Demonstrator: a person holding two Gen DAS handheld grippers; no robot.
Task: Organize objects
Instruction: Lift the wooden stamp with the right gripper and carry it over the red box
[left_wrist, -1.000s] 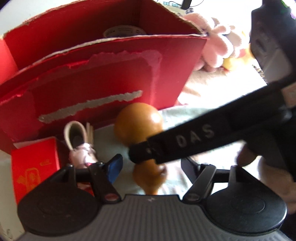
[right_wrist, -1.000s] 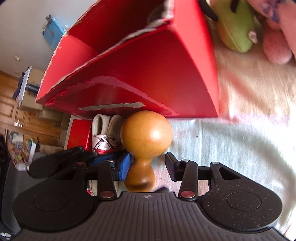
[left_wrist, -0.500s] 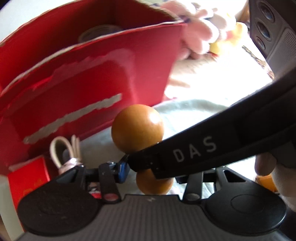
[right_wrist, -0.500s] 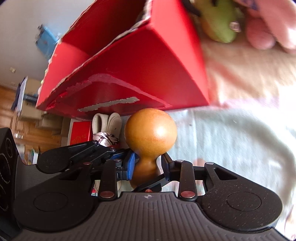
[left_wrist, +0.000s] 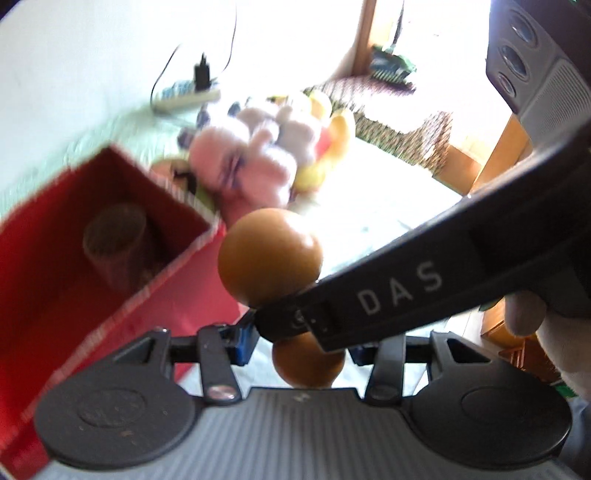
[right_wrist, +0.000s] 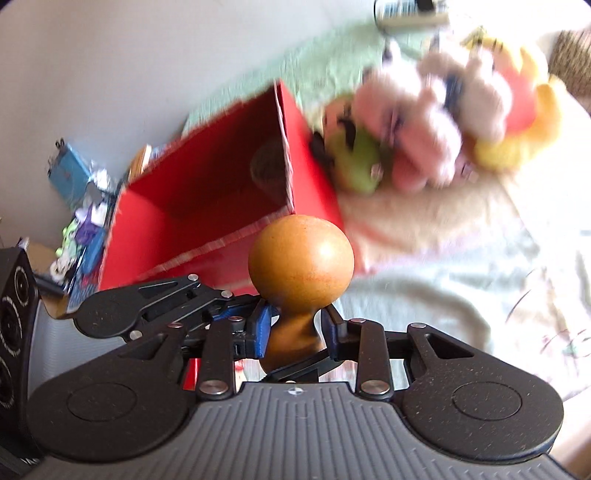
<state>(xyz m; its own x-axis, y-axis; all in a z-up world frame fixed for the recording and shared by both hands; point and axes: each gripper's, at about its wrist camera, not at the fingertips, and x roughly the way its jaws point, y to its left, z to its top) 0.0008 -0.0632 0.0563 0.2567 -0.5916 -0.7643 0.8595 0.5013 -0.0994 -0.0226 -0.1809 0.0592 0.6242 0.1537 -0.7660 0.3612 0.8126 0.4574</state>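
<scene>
A brown wooden knob-shaped object (right_wrist: 300, 258) with a round head and narrow neck is held upright. My right gripper (right_wrist: 295, 334) is shut on its neck. My left gripper (left_wrist: 301, 345) closes on its lower part (left_wrist: 308, 360), with the right gripper's black finger (left_wrist: 399, 295) crossing in front. The object (left_wrist: 269, 254) is lifted beside the open red cardboard box (left_wrist: 110, 236), near its front corner. The box (right_wrist: 207, 206) holds a roll-like thing (left_wrist: 114, 240) inside.
A pile of plush toys (right_wrist: 443, 122) lies behind the box on the pale blanket (right_wrist: 461, 280). A power strip (left_wrist: 184, 98) lies by the wall. Blue clutter (right_wrist: 74, 206) sits left of the box. Both views are blurred.
Both grippers have risen with the wooden object, from low against the box's front wall to above its rim. The box's inside and the plush pile now show.
</scene>
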